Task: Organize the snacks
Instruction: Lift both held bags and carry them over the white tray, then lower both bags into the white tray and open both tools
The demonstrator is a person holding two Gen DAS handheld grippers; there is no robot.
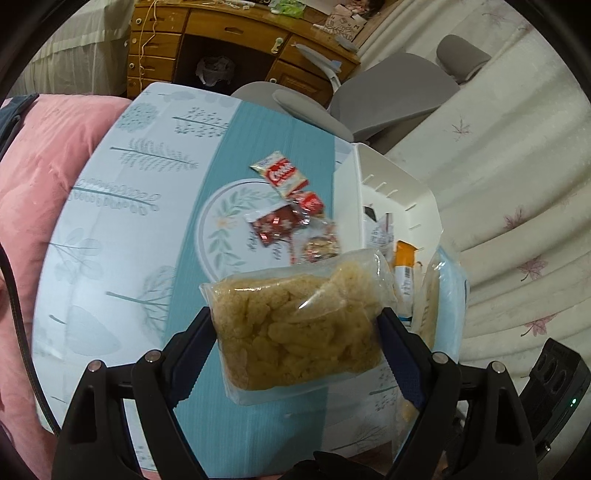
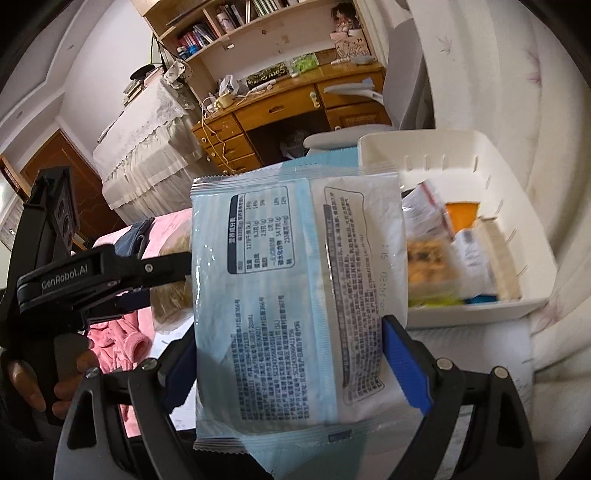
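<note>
Two snack packs (image 1: 295,321) (image 2: 295,306), one in each claw (image 1: 297,332) (image 2: 291,365).

- A lived-in bedroom in a home.
- A wooden desk (image 2: 295,107) with drawers stands against the wall, its top cluttered with cables and odds and ends.
- A bookshelf (image 2: 236,22) above it holds books.
- A grey swivel chair (image 1: 391,99) sits by the desk.
- Pink bedding (image 1: 48,177) and a flowered quilt (image 1: 524,206) lie around.
</note>
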